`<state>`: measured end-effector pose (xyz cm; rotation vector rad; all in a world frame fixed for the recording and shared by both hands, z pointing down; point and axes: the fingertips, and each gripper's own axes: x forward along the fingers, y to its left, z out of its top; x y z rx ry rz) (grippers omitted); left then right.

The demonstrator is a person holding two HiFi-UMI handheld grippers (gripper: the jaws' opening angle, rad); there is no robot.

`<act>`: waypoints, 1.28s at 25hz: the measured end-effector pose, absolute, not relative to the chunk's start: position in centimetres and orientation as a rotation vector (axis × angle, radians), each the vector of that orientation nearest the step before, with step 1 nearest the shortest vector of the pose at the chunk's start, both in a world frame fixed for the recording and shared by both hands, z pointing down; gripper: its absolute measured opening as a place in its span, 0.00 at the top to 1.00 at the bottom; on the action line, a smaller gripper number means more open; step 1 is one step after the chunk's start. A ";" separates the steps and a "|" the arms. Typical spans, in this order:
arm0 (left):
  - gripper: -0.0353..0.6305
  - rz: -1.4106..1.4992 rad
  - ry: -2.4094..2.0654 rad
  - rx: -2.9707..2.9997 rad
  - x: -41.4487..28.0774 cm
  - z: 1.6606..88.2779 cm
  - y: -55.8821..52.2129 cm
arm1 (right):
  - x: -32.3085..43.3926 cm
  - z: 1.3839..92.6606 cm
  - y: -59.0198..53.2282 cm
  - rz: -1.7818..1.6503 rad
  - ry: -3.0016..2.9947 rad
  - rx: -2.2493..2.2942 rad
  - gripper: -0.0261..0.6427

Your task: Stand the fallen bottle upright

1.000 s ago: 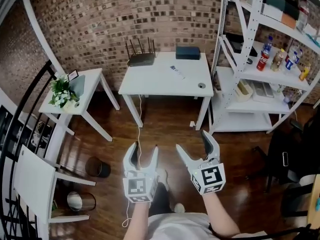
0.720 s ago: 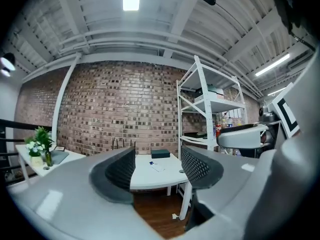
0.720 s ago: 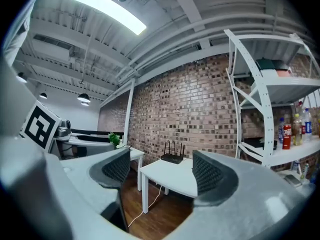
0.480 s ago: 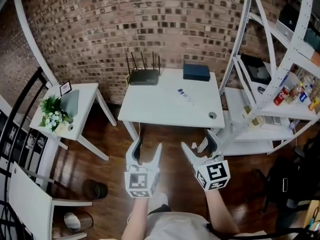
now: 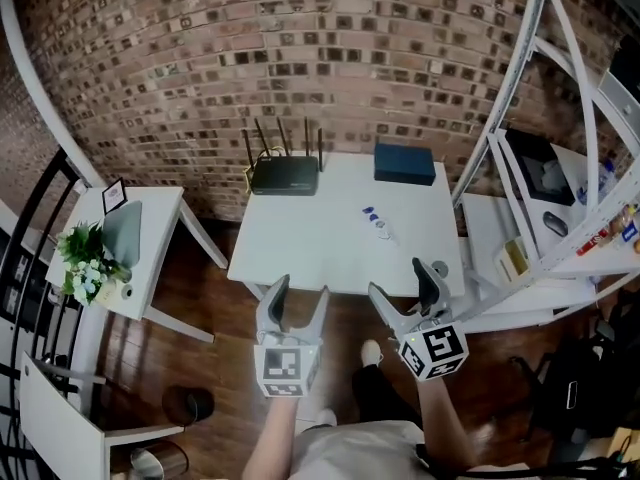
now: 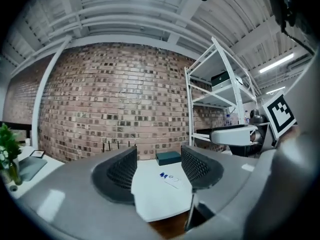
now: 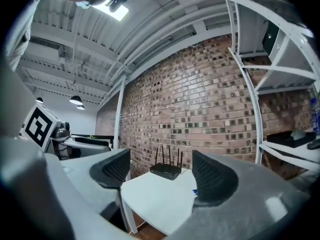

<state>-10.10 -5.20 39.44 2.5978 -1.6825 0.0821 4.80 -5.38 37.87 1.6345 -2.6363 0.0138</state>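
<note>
A: Big stuff first?

B: Brick wall (image 5: 300,58) runs behind the table (image 5: 300,243). White rack (image 5: 540,168) stands at the table's right side. Side table (image 5: 150,218) w/ plant (image 5: 85,263) sits off the table's left.

A: And on the table?

B: Router (image 5: 285,173) at the back-left corner, dark box (image 5: 405,163) at the back-right.

A: Grippers?

B: Both are at the table's front edge, pointing level toward the wall. Left gripper (image 5: 300,290) is near the middle of that edge, jaws apart, nothing btwn them. Right gripper (image 5: 398,280) is by the front-right corner, jaws also apart and empty.

A: Bottle?

B: Bottle (image 5: 378,226) lies on its side mid-table, a bit right of centre, blue cap toward the table's back. No contact w/ either gripper. It's further in from the front edge than both, approx. btwn their two lines. In the left gripper view it shows through the jaw gap, well beyond the pads.

A: Anything smaller?

B: A small ring (image 5: 441,268) near the table's front-right corner, just beside the right gripper's tip. Can't tell what it is.
</note>
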 end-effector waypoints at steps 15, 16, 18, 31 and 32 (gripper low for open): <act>0.53 0.088 -1.797 2.572 -2.1 39.2 -30.5 | 10.3 41.7 -31.0 0.162 -2.820 1.285 0.63; 0.53 0.107 -1.791 2.569 -1.7 39.9 -31.3 | 10.7 42.7 -32.0 0.198 -2.810 1.267 0.63; 0.53 0.150 -1.761 2.555 -1.0 41.6 -32.7 | 11.6 45.1 -33.7 0.293 -2.779 1.256 0.63; 0.52 0.428 -1.518 2.509 1.3 51.6 -39.1 | 12.8 58.1 -38.8 0.575 -2.393 1.119 0.63; 0.52 0.454 -1.502 2.507 1.3 52.4 -39.4 | 12.4 59.2 -39.1 0.595 -2.362 1.094 0.63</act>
